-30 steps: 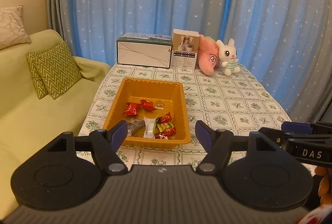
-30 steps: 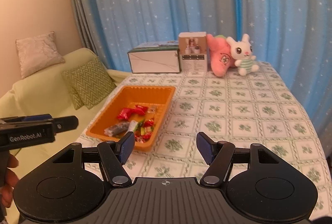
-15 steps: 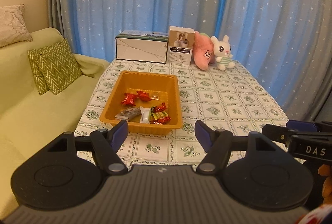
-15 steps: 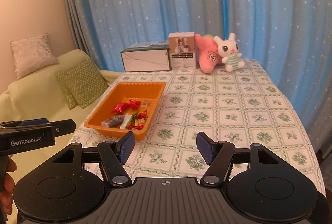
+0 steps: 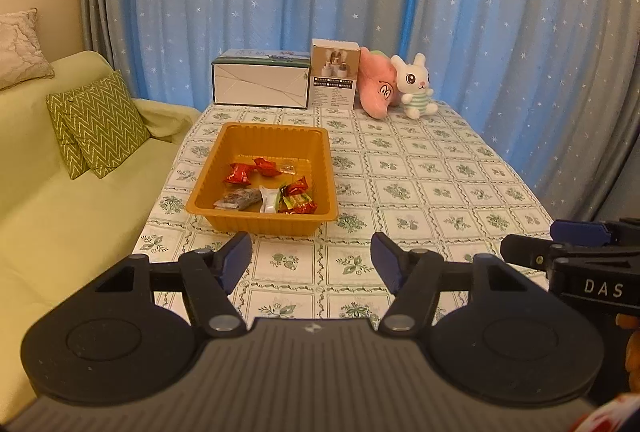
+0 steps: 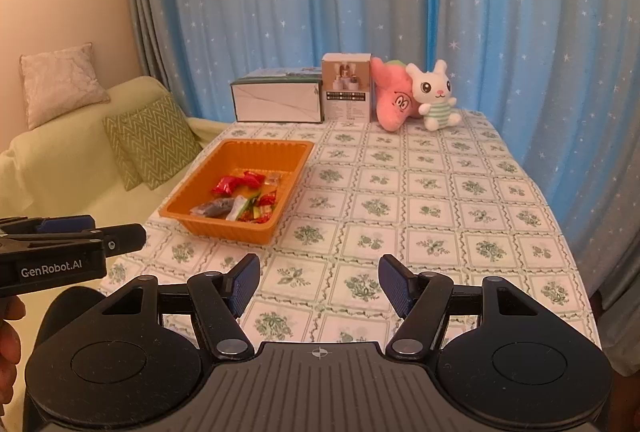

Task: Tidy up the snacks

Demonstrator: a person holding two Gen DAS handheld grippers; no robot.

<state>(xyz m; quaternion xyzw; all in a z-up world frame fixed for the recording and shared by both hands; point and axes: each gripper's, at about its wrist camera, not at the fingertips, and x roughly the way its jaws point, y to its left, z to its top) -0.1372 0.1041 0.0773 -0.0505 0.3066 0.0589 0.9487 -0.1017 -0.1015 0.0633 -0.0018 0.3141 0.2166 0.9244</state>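
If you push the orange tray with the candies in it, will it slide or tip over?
The orange tray would probably slide, not tip: it looks low and wide, and it sits flat on the tablecloth. It probably weighs little, holding only a few wrapped candies. Its thin ribbed walls might bend under a hard push.

White "DAS" lettering on the side of the right gripper [image 5: 592, 264], seen right of the left jaws. White "GenRobot.AI" on the side of the left gripper [image 6: 60, 252], left of the right jaws. Print on the small box [image 6: 347, 91] ahead: illegible.
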